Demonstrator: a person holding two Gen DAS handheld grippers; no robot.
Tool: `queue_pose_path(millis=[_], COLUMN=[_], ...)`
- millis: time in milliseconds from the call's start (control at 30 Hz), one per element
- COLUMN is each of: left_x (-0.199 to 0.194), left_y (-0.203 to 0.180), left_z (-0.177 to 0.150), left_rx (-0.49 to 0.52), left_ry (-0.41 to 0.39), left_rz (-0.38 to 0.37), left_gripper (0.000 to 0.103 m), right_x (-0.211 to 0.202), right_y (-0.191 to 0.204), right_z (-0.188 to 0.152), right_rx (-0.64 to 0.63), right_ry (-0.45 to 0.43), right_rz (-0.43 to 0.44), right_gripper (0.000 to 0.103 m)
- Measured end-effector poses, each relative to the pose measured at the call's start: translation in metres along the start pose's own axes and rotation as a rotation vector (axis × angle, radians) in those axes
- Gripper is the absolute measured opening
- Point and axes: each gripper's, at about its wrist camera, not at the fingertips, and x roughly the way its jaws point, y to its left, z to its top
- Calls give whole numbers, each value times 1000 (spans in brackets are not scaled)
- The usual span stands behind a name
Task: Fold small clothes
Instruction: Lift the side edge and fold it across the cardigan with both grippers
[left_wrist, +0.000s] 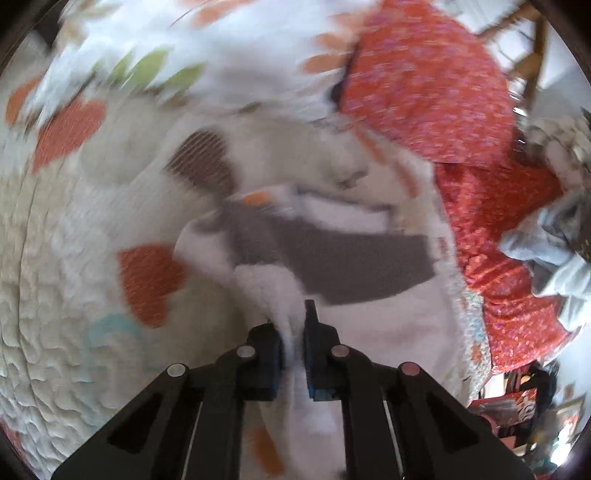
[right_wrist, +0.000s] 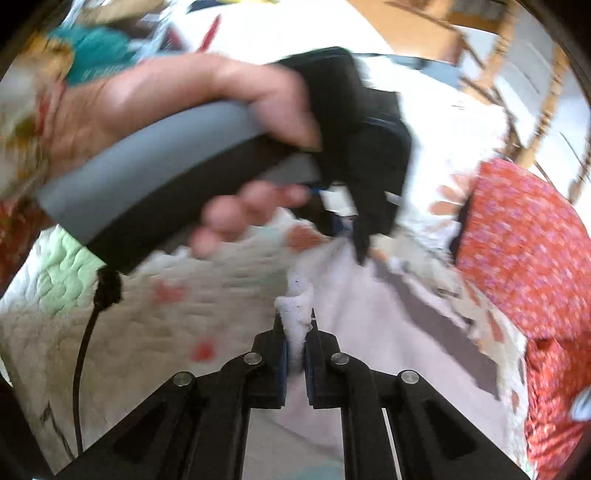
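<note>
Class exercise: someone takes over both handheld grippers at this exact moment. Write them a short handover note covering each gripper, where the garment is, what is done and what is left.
Left gripper: shut on the white garment, pinching a bunched edge.
Right gripper: shut on another bunched edge of the white garment, close to the left one.
The garment has a grey panel and trails over the quilt beside a red patterned cloth. More clothes are heaped at the right.
Done: both edges gripped, garment partly raised. The views are blurred, so how far it is raised is unclear.
Left: no finished fold shows; lay it flat and fold it.
</note>
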Motion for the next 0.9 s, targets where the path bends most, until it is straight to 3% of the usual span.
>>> queue_pose_path(millis=[133,267,333,433,500,567,633,700,767,900], left_x=[18,74,116,175,187,181,158,122,92,58], left_y=[-98,-207,-252,-291,-297,-295,-292,-288,-274,-236], left_z=[6,6,-1,-11,-18,-25,-28,-35,-48,-82], left_rx=[124,256,302,331,328,300,293,290,298,273], left_ry=[2,82,145,225,239,238,186,81,15,-55], left_rz=[-14,-43,-23,84,114,80,89,157,225,390], left_gripper=[9,9,10,14,14,19,36,65,70,70], right_x=[-44,-78,-86,-77,-69,-58,-61,-71,-83,-99], right_y=[-83,-167,-198,-237,-249,-268,-275,-279,-281,-286], right_z=[-24,-78,-108,-156,-178,-193,-199,-201,-197,-177], right_rx=[153,350,459,626,710,783,839,873,908,880], right_ry=[-9,43,88,223,286,322,322,303,254,172], right_rz=[-67,-174,-210,-187,-143,-90,-61,-42,-34,-90], right_gripper=[7,7,7,7,8,10,13,29,37,38])
